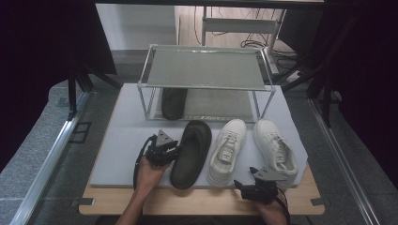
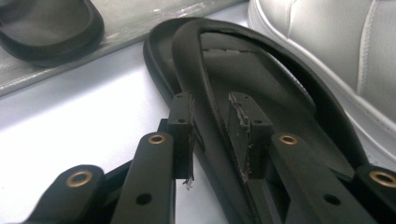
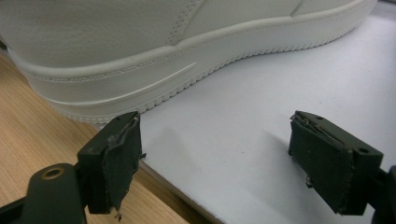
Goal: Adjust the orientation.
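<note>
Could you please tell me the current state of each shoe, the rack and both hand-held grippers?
Black rubber slide sandal on the mat: flat, rim clamped by the left gripper.
Second black sandal: on the rack's lower shelf.
Two white leather sneakers: upright, side by side, untouched.
Two-tier metal rack: top shelf bare.
Left hand-held gripper: shut on the sandal.
Right hand-held gripper: open, holding nothing.

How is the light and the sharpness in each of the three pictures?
High view: dim and soft, the surroundings nearly black, the mat lit evenly. Left gripper view: the strap of the black sandal is sharp between the fingers, while the white sneaker is overexposed. Right gripper view: the sneaker's side is bright and clear, and the fingers cast faint shadows.
</note>
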The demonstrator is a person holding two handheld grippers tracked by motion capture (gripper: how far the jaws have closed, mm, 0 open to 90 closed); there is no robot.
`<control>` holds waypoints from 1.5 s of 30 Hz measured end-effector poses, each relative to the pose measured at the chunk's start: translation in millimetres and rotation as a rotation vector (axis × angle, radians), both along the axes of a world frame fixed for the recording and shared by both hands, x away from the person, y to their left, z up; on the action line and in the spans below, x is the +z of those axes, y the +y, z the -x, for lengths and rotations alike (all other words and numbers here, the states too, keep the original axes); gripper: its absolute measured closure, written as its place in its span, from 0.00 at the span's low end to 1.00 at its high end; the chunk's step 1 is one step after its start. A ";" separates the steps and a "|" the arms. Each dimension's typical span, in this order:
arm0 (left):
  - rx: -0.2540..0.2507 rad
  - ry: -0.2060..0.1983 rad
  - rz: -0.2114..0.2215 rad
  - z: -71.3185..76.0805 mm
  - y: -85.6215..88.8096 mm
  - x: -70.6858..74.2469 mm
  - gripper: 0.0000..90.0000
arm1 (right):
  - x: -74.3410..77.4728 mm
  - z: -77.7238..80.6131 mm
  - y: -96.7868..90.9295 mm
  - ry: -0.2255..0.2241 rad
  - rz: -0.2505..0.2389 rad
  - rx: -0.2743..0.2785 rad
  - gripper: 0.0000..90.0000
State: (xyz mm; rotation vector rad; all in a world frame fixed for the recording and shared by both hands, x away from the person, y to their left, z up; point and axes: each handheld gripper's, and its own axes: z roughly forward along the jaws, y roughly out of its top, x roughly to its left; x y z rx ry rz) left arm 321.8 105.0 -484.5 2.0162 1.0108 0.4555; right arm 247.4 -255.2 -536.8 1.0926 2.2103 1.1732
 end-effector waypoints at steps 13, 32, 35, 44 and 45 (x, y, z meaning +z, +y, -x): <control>0.029 0.039 -0.036 -5.3 -9.0 -7.3 0.82 | 0.0 0.0 0.0 0.000 0.000 0.000 0.19; 0.038 0.030 -0.058 -6.3 -4.3 1.0 0.91 | 0.0 0.0 0.0 0.000 0.000 0.000 0.19; 0.038 0.027 -0.054 -6.3 -2.8 2.9 0.91 | 0.0 0.0 0.0 0.000 0.000 0.000 0.19; 0.049 0.014 -0.041 -6.9 1.8 10.9 0.91 | 0.0 0.0 0.0 0.000 0.000 0.000 0.19; 0.049 0.014 -0.041 -6.9 1.8 10.9 0.91 | 0.0 0.0 0.0 0.000 0.000 0.000 0.19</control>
